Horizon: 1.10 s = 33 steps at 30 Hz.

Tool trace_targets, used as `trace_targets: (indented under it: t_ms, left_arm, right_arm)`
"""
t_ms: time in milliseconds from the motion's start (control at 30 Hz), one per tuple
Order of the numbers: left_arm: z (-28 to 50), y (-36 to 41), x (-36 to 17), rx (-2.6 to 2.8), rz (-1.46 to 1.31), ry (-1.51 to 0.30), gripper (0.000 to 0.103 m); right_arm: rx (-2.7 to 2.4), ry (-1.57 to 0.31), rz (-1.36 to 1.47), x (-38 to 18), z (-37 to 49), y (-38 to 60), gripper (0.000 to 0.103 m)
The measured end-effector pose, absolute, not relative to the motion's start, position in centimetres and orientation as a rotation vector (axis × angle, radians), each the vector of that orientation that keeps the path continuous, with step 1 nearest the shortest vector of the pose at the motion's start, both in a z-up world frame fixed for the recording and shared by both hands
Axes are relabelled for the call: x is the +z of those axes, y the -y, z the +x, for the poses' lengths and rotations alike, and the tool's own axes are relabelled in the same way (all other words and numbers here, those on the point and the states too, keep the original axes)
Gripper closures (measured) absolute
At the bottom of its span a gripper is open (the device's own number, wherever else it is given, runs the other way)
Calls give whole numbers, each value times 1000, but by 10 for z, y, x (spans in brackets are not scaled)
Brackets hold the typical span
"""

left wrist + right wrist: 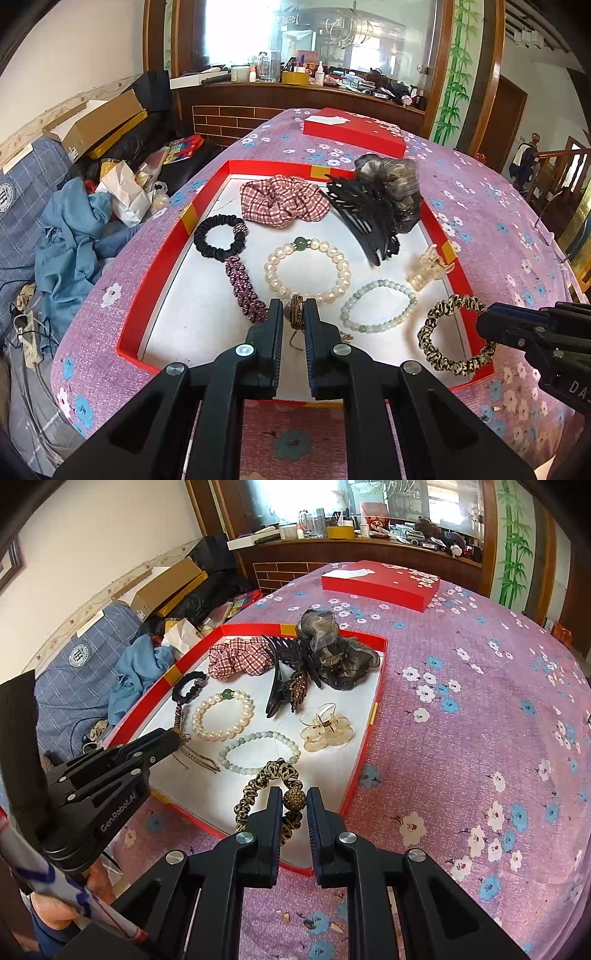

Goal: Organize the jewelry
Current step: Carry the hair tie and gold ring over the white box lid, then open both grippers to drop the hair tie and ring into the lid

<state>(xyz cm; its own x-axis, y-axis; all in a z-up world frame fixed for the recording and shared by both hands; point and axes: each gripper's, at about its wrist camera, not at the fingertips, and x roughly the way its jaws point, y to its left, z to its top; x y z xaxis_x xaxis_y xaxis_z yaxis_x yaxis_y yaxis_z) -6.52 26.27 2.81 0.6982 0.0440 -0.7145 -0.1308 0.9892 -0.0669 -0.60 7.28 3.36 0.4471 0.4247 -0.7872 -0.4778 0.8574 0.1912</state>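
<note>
the desk (480, 206), under a purple flowered cloth, carries an open red tray (162, 254) with a white floor, and behind it, well apart, a closed red box (354, 131)

in the tray, at the far end, lie a sheer grey scrunchie (391, 177), a red plaid scrunchie (282, 201) and a black hair comb (365, 218) leaning across the grey one. along the left wall sits a black hair tie (218, 236) with a beaded purple strand (245, 291) trailing toward the near side. in the middle is a pearl bracelet (308, 267) with one green bead, beside it a pale jade bracelet (378, 304), and near the right wall a clear claw clip (428, 267)

at the near right corner lies a leopard scrunchie (266, 794); the right claw (293, 803) is closed on its glittery gold ball

the left claw (293, 314) is closed on a small brass pendant (296, 312) whose thin chain (195, 757) trails on the tray floor
</note>
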Motion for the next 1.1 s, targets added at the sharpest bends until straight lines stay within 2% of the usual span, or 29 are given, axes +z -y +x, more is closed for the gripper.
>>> trace_targets:
  t_ms: [533, 1100]
  left_arm:
    - [-56, -284, 5, 129, -157, -835, 92]
    - [-53, -294, 5, 141, -183, -827, 92]
  right_arm:
    - [510, -998, -65, 12, 17, -77, 88]
    - [530, -999, -105, 1, 24, -93, 87]
